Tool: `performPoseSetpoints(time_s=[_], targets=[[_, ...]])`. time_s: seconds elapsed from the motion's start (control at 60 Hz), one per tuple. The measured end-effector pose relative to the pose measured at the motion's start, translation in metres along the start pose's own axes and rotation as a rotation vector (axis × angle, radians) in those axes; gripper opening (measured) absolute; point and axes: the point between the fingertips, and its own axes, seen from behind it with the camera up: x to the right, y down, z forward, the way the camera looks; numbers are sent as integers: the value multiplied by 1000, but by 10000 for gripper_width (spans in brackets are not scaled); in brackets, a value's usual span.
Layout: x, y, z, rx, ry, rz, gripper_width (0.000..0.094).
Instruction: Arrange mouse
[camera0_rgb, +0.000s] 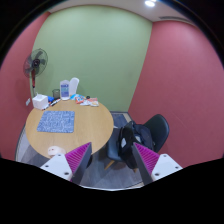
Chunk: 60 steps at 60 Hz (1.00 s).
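Hovering apart — fingers (111, 160) near table (90, 128).

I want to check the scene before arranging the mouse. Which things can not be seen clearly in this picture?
- Mouse: none can be picked out on the round table; the items at its far edge are too small to name in the gripper view.
- Sheet on the table: its print is too small to read.
- Black chair: its base is hidden behind the tongs, which stand open and hold nothing.
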Motion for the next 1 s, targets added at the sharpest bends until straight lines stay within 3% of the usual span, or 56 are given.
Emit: performPoseSetpoints(time_s=[0.217, 0.4, 0.667, 1.0], targets=[[-10, 13, -7, -19, 48, 6, 836], [-37, 55, -8, -54, 49, 26, 834], [-133, 122, 29, -121, -119, -1, 834], [-251, 153, 125, -120, -286, -79, 834]])
